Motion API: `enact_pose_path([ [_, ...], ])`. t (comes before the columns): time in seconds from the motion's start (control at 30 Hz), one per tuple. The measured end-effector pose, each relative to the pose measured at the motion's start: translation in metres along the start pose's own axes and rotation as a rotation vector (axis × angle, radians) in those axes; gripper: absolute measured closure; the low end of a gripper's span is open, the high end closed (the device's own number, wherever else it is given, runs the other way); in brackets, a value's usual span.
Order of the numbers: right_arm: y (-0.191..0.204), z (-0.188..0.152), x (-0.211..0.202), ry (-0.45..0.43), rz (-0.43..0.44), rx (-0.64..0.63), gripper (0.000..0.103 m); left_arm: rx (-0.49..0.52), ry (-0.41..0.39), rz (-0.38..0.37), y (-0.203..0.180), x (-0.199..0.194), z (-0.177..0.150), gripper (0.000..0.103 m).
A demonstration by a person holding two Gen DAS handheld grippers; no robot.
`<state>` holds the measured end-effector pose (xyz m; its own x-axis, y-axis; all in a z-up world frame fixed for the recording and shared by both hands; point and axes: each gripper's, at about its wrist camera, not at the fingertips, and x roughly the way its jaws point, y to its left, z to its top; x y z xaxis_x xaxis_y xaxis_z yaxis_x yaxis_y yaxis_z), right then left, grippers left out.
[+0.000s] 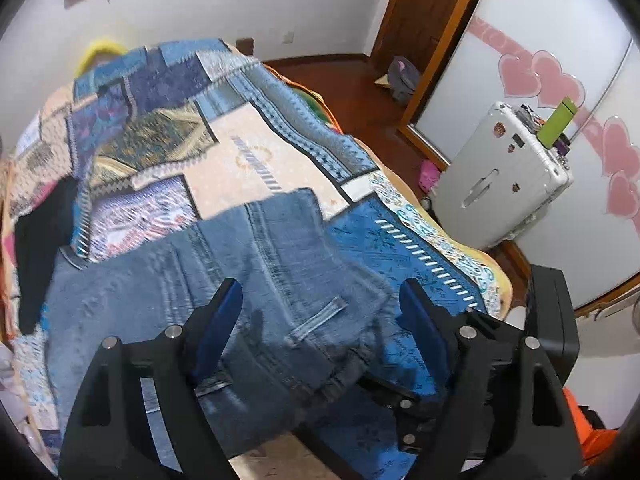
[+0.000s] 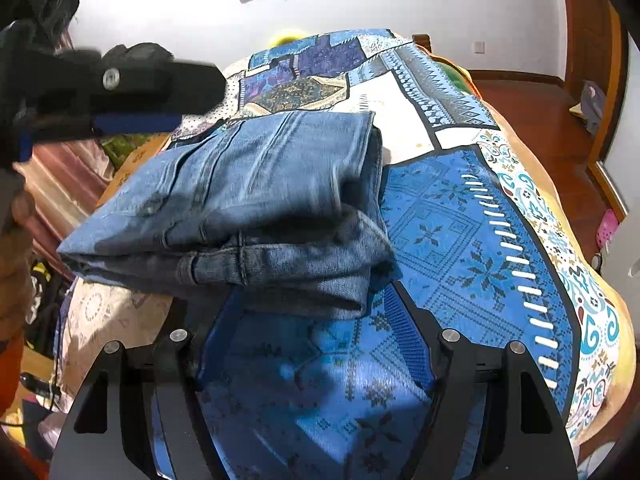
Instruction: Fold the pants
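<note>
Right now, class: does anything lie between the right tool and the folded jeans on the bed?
Nothing visible does. The right tool stands open at the near edge of the jeans, with only bare bedspread under it.

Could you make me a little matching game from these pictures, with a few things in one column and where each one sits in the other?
Things:
1. folded blue denim jeans
2. white hard-shell suitcase
3. lime green bottle
4. pink heart stickers

Places:
A. on top of the suitcase
B. on the frosted wardrobe door
C. on the blue patchwork bedspread
D. standing on the wooden floor beside the bed

Pairs: 1-C, 2-D, 3-A, 4-B
</note>
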<state>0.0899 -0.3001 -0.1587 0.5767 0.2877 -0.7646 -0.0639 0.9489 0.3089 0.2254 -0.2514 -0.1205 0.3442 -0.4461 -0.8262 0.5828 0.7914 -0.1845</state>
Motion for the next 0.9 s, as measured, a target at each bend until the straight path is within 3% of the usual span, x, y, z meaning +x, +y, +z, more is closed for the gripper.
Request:
enact_pose_path([
  [0.23,0.007,-0.002,-0.006,0.000,0.002,-0.008,0.034,-0.077,-0.082,0.124,0.066,-0.026,0.017,0.009],
  [0.4,0.009,0.003,0.000,0.011,-0.002,-0.011,0.034,-0.123,-0.053,0.253,0.132,-0.026,0.023,0.009],
  [0.63,0.014,0.008,0.006,0.031,-0.031,-0.016,0.032,-0.187,0.054,0.423,0.223,0.011,0.020,0.009],
  [0.8,0.014,0.010,0.009,0.040,-0.051,-0.012,0.032,-0.252,0.136,0.455,0.269,0.050,0.013,0.009],
  [0.9,0.015,0.011,0.009,0.045,-0.060,-0.014,0.032,-0.221,0.214,0.459,0.279,0.074,-0.002,0.008],
])
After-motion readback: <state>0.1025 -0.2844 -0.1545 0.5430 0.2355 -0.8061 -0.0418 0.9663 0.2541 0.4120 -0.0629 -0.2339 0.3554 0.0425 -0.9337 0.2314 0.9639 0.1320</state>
